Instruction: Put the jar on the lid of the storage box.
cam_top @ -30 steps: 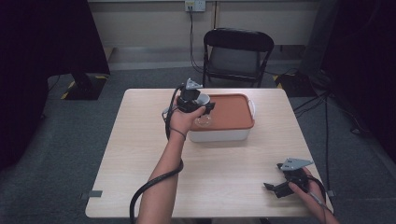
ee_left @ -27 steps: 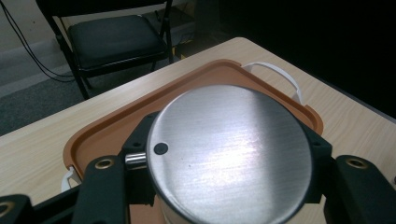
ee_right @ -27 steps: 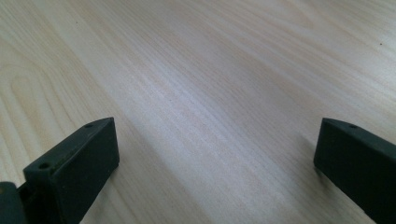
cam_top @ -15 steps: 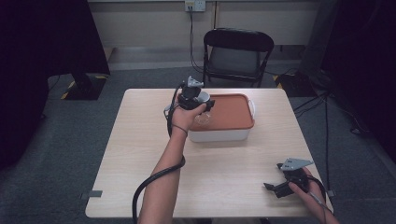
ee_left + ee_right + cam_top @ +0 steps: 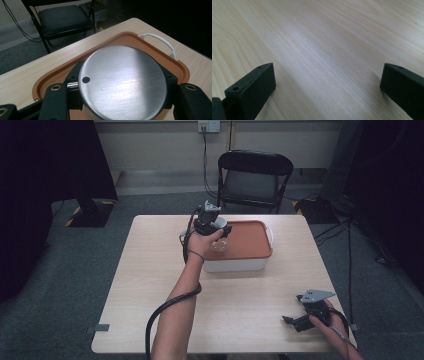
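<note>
A round jar with a brushed metal lid (image 5: 125, 82) is clamped between the black jaws of my left gripper (image 5: 123, 76), which is shut on it. In the high view the left gripper (image 5: 218, 239) holds the jar (image 5: 219, 245) just above the left part of the orange lid (image 5: 250, 240) of a white box (image 5: 235, 265). The box lid (image 5: 125, 38) lies right beneath the jar. My right gripper (image 5: 292, 309) rests low at the table's front right, its jaws wide apart. Nothing but bare wood lies between the jaws of the right gripper (image 5: 327, 72).
The box has a white handle (image 5: 160, 40) on its far side. A black folding chair (image 5: 252, 180) stands behind the light wooden table (image 5: 150, 285). Cables trail from both grippers.
The left gripper with the jar has edged slightly to the right over the box lid. The right gripper has stayed where it was.
</note>
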`<action>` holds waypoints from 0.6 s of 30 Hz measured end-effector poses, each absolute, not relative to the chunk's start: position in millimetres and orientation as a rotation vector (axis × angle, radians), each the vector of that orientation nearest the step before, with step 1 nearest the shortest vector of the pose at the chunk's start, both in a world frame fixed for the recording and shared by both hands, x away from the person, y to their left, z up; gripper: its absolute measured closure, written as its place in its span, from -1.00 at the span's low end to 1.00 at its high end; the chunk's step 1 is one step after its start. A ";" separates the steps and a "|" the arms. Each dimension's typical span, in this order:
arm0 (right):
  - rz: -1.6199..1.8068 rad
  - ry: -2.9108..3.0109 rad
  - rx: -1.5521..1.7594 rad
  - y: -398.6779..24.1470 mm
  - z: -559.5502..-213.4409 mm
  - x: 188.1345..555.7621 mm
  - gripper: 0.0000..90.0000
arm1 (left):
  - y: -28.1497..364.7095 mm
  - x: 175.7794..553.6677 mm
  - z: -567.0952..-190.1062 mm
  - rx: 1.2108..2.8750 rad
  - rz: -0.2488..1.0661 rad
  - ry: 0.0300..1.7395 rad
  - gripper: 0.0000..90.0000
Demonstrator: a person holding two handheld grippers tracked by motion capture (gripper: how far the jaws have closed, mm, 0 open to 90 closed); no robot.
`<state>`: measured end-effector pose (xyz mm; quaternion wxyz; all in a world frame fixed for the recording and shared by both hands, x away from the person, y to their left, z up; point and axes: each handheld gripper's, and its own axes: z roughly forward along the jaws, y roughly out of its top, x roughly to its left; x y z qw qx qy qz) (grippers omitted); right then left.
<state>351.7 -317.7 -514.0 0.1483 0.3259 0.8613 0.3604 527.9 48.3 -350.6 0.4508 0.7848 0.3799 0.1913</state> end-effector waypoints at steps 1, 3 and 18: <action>1.036 2.477 0.937 -317.7 -514.0 351.7 -1.00 | 47.6 528.8 -351.4 1.944 0.474 0.940 -0.12; 1.037 2.477 0.937 -317.7 -514.0 351.8 -1.00 | 46.8 531.0 -352.8 1.940 0.475 0.940 -0.12; 1.037 2.476 0.938 -317.7 -514.0 351.7 -1.00 | 36.2 542.7 -364.2 1.961 0.468 0.955 -0.12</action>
